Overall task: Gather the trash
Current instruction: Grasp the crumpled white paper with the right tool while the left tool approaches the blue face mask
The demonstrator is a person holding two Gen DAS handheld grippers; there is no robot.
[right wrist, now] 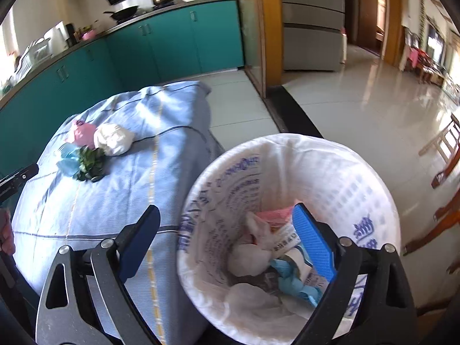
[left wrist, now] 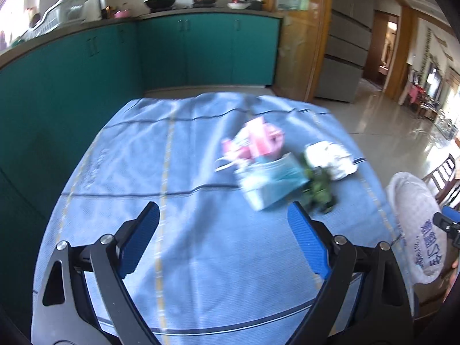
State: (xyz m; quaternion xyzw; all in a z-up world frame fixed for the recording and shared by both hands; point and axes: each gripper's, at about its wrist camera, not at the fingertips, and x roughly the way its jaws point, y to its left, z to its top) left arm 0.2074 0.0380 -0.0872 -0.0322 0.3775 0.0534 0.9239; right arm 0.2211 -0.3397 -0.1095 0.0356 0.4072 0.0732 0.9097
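Observation:
A small pile of trash lies on the blue checked tablecloth (left wrist: 172, 172): a pink wrapper (left wrist: 256, 141), a light blue carton (left wrist: 270, 184), green leafy scraps (left wrist: 319, 187) and a white crumpled wad (left wrist: 330, 158). My left gripper (left wrist: 222, 215) is open and empty above the cloth, just short of the carton. The pile also shows in the right wrist view, with the pink wrapper (right wrist: 82, 132), white wad (right wrist: 113, 139) and green scraps (right wrist: 90, 164). My right gripper (right wrist: 227, 218) is open and empty over the white-lined trash bin (right wrist: 330, 166), which holds several pieces of trash.
The bin (left wrist: 414, 224) stands off the table's right edge. Teal kitchen cabinets (left wrist: 201, 49) run behind and left of the table. A grey fridge (right wrist: 313, 20) and tiled floor (right wrist: 359, 109) lie to the right. Wooden chairs (right wrist: 448, 155) stand at far right.

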